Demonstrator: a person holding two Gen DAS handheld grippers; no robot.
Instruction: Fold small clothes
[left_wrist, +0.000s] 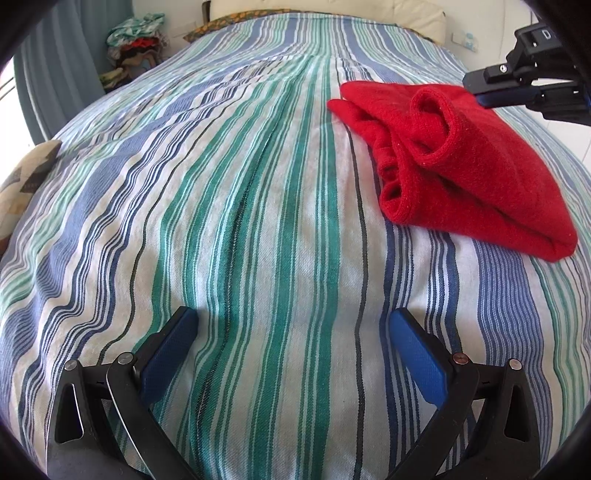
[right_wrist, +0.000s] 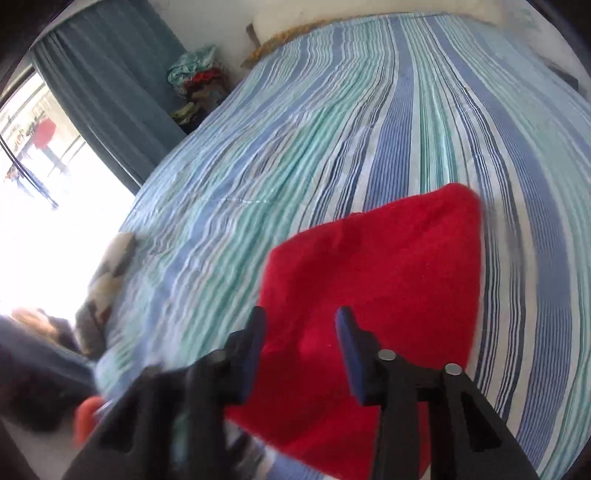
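Observation:
A red knit garment (left_wrist: 480, 173) lies folded in a loose bundle on the right side of the striped bedcover (left_wrist: 258, 184), with a rolled cuff on top. My left gripper (left_wrist: 293, 325) hovers open over bare bedcover, to the left of and nearer than the garment, with nothing between its blue pads. My right gripper (left_wrist: 476, 92) reaches in from the upper right, its tips at the garment's far edge. In the right wrist view the right gripper (right_wrist: 301, 317) stands open just above the red garment (right_wrist: 388, 266), and its pads do not press on the cloth.
A pile of mixed clothes (left_wrist: 136, 44) sits beyond the bed's far left corner beside a blue curtain (right_wrist: 110, 85) and a bright window. A patterned cushion (left_wrist: 26, 177) rests at the bed's left edge. Pale pillows (left_wrist: 332, 11) line the head of the bed.

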